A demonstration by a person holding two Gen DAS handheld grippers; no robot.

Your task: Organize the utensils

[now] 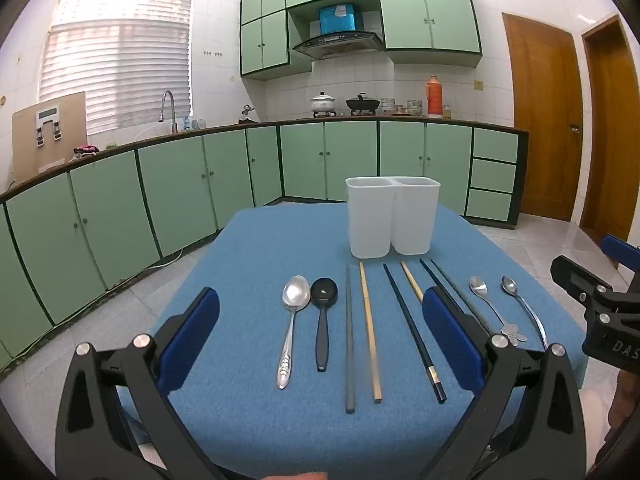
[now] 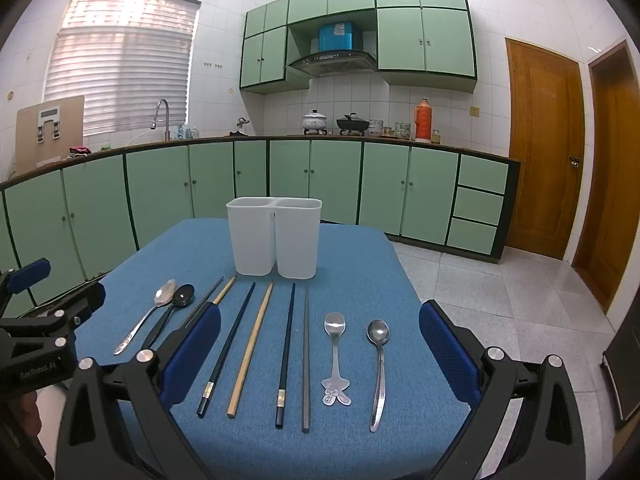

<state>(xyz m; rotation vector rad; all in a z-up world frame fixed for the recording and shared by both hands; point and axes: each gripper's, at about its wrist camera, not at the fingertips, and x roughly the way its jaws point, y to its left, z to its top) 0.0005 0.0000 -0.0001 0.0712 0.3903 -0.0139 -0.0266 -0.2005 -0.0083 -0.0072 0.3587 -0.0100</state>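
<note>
a: why is everything lying in a row on the table point(image 2: 360, 248)?

b: so each piece is easy to reach. spoons point(image 2: 335, 354) are flanking the chopsticks point(image 2: 250, 346), all just before the white holder point(image 2: 276, 236), which seems to be standing empty.

a: and the fingers?

b: left gripper point(image 1: 320, 344) and right gripper point(image 2: 320, 356) are both hovering spread wide, gripping nothing.

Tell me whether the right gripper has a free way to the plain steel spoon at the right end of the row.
Probably yes: the right gripper is open, the steel spoon lies between its fingers' line, nothing covering it.
</note>
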